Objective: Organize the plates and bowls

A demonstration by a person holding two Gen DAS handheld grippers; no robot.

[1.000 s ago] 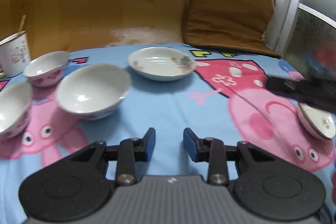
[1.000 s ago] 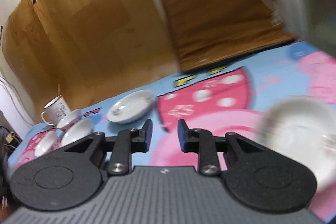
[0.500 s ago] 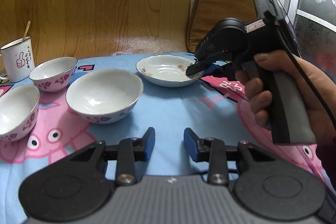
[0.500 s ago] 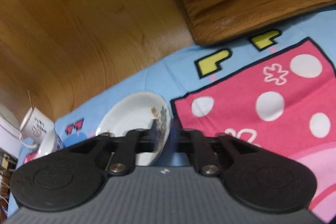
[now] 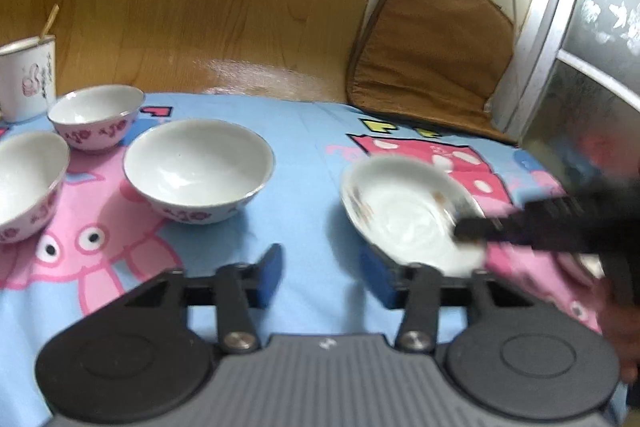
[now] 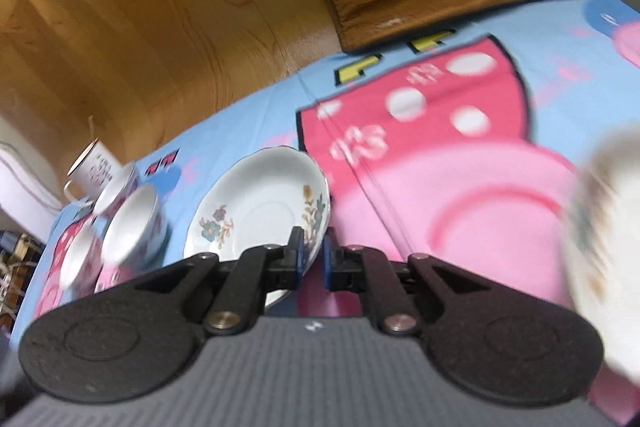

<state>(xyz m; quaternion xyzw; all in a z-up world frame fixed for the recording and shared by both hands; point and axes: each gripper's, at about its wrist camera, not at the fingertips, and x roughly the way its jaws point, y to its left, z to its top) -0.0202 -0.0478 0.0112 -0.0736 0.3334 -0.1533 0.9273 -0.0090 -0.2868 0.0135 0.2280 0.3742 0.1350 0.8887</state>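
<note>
Shifted plate (image 5: 404,215); three bowls (image 5: 198,169)

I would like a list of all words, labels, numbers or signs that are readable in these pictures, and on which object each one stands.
No text can be read for certain.
Mug: pink picture and a column of dark characters, too blurred to read.
Blue cloth: yellow block shapes, cut off, not readable as letters.
Left gripper body: small white mark, no word.
</note>
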